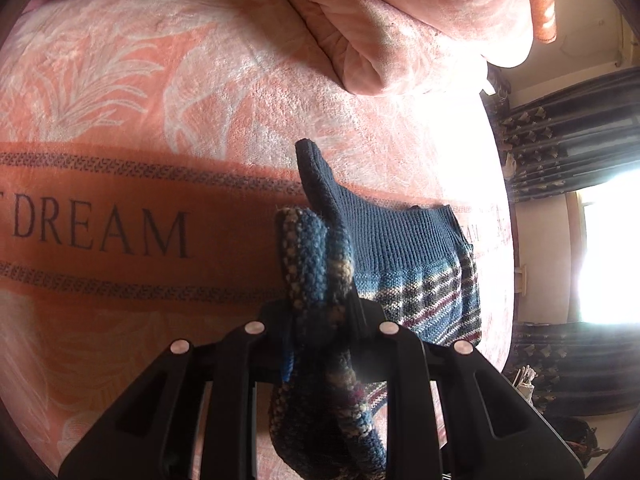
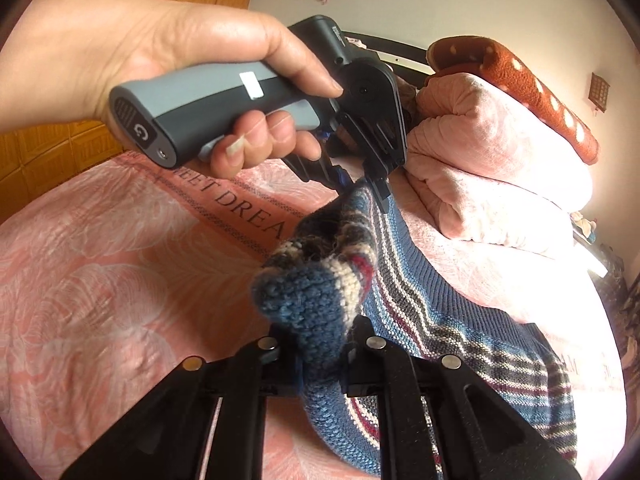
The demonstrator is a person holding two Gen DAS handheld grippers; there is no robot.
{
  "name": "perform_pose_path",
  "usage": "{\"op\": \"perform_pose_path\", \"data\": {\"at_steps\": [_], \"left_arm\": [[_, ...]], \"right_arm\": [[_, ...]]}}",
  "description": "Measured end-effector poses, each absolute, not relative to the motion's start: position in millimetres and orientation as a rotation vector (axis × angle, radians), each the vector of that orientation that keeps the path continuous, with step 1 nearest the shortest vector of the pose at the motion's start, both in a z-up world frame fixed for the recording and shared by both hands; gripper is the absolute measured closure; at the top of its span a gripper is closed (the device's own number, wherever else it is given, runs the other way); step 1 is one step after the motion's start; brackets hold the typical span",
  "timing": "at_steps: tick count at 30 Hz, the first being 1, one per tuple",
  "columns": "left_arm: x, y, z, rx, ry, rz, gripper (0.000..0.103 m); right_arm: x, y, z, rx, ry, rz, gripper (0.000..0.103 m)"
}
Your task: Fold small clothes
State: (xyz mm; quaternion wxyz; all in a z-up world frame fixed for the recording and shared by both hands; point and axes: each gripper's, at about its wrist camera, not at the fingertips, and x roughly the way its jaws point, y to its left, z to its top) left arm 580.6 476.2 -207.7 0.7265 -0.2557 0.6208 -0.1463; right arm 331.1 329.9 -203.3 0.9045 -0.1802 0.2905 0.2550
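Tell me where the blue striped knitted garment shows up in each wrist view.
Left wrist: knitted garment centre to lower right, bunched in the left tongs.
Right wrist: bottom centre to lower right, pinched by the right tongs.
Shared landmark: the DREAM lettering on the pink blanket.

Coarse knitted wool sweater (image 1: 404, 240); plush fleecy blanket (image 1: 160, 120); matt black plastic jaws.

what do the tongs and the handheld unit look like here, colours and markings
The left tongs and right tongs are matte black plastic linkages with cut-out slots and round silver pivot pins. The right wrist view shows the left unit's handle: two-tone grey pistol grip, a white sticker on its side, a dark end cap with a white logo. The hand on it is bare, with no sleeve or cable visible.
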Motion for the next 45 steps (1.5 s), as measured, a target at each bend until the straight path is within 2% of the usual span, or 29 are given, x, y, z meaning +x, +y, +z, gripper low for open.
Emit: {"op": "perform_pose_path", "data": {"at_steps": [26, 45], "left_arm": [[594.1, 371.2, -125.6, -0.451, 1.318, -0.336, 0.084], [614.7, 266.7, -121.1, -0.354, 1.344, -0.380, 0.084]], "right_arm": [[341.1, 231.4, -143.3, -0.239, 0.539, 0.427, 0.092], [351.2, 147.3, -141.0, -0.154, 0.558, 0.351, 0.092]]}}
